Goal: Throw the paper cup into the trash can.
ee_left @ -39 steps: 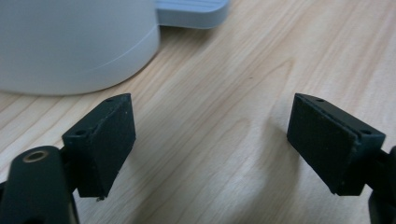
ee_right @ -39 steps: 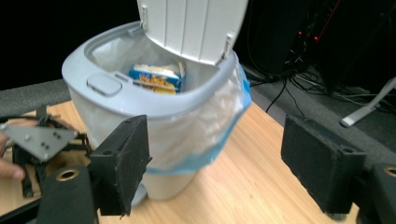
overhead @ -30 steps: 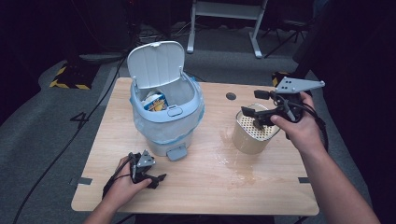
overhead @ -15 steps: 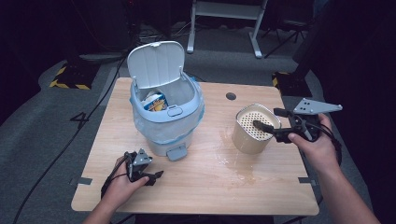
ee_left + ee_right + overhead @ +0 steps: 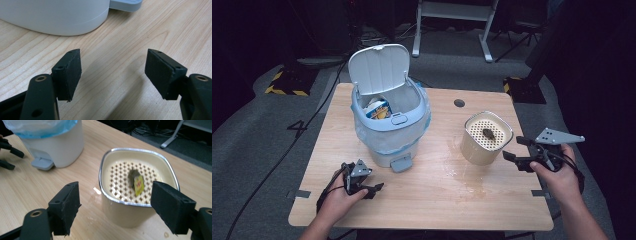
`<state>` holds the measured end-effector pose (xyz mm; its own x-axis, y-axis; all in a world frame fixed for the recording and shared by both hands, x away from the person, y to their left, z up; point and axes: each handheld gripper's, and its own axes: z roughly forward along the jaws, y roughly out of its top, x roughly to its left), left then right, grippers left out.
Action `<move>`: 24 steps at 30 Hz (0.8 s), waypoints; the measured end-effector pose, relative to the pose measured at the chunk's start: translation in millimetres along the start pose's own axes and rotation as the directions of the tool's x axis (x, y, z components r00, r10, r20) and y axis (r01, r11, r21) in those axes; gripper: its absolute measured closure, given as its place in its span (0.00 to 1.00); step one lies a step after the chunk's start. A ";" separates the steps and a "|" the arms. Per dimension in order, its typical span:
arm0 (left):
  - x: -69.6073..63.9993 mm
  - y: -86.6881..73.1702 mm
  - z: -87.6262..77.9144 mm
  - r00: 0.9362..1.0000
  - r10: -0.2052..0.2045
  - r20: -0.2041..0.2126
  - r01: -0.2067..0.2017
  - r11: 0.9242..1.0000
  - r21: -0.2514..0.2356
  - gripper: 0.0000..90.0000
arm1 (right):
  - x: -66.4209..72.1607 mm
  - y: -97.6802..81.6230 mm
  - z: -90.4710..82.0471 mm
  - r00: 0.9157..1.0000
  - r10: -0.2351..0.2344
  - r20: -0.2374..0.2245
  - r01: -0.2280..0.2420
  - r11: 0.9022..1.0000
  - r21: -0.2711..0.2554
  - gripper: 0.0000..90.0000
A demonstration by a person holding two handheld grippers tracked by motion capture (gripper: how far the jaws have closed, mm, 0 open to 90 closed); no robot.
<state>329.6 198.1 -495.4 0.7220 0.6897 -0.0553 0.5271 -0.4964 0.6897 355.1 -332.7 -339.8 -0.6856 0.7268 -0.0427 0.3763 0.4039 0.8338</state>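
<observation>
On the wooden table (image 5: pixel 432 200), the right gripper (image 5: pixel 518 150) hangs released beside the cream container (image 5: pixel 484 145); the left gripper (image 5: pixel 374 189), jaws just narrowed, rests released near the bin (image 5: pixel 387 135).

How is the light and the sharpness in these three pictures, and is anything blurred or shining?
High view: table lit, surroundings dark, wet patch beside the cream container glints. Right gripper view: tea bag slightly blurred, metal rim shines. Left gripper view: pads sharp, soft shadows on the wood.
</observation>
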 end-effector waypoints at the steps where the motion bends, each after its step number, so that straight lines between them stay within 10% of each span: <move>1: 0.2 -0.1 -0.1 1.000 0.002 -0.001 -0.002 1.000 0.000 0.33 | -0.1 -8.3 1.0 1.000 0.001 0.005 -0.001 1.000 0.005 0.27; 6: 1.2 -0.7 -0.1 1.000 0.005 -0.007 -0.005 1.000 0.005 0.33 | 1.7 -36.0 8.0 0.998 -0.004 0.061 0.004 1.000 0.009 0.27; 24: 5.4 -6.3 -0.9 1.000 -0.009 -0.018 0.009 1.000 0.014 0.31 | 1.0 -121.6 53.7 0.996 0.082 0.042 -0.087 0.988 0.130 0.27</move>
<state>329.7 205.4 -499.4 0.7091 0.7034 -0.0488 0.5401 -0.4974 0.6788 342.2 -351.3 -470.7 -0.6256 0.7802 0.0026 0.5124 0.4084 0.7554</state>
